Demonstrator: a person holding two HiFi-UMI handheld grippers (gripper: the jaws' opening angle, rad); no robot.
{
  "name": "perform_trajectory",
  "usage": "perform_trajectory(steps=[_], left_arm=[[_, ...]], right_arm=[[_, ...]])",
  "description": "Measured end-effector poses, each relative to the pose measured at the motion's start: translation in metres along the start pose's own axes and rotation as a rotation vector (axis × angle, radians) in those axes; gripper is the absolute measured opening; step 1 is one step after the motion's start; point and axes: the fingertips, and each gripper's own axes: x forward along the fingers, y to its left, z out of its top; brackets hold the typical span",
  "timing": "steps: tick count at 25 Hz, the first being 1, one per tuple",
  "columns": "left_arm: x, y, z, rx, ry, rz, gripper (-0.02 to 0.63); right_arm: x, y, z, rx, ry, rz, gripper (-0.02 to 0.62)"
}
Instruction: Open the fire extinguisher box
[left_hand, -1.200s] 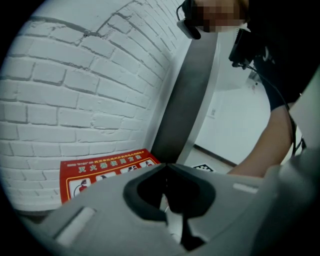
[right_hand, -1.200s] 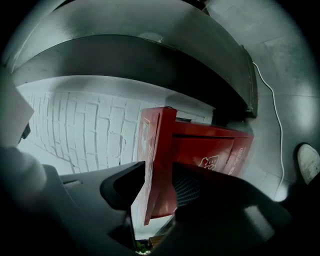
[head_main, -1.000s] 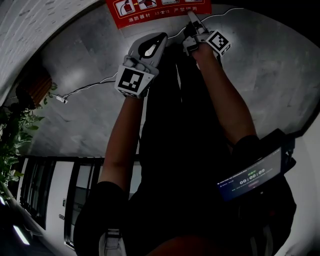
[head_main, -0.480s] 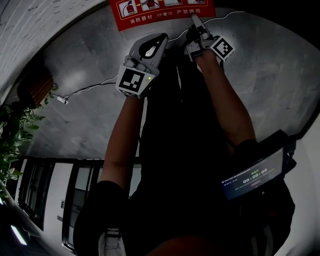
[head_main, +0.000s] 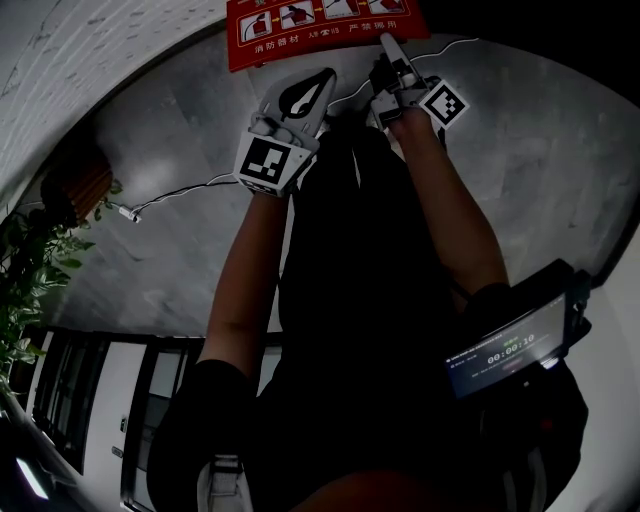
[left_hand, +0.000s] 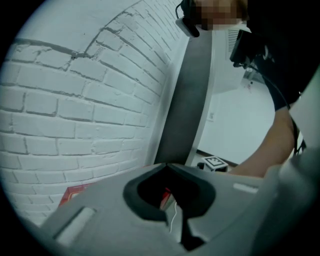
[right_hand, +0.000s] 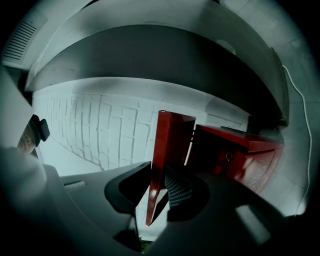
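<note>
Pinching the red box door (right_hand: 171, 132) edge, right gripper (right_hand: 160, 172) fingers; left gripper (left_hand: 166, 164) fingers pressed together, empty.

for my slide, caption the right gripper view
Right gripper clamps the red door by its edge, swung open from the box, white brick wall behind.

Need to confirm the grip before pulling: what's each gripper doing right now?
Left gripper: closed, nothing between the jaws.
Right gripper: closed on the edge of the red box door.
</note>
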Motion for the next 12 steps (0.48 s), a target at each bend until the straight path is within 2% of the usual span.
perform_trajectory(steps=[7,12], left_arm=[[-0.001,0.011,0.005,0.000,-0.014,0.014,0.000],[0.000,0.020,0.009,-0.005,-0.021,0.024,0.001]], right_arm=[[0.034,0.043,0.023,-0.040,-0.025,0.111,0.070],[0.056,0.060,0.035,-0.069,-0.036,0.148,0.057]])
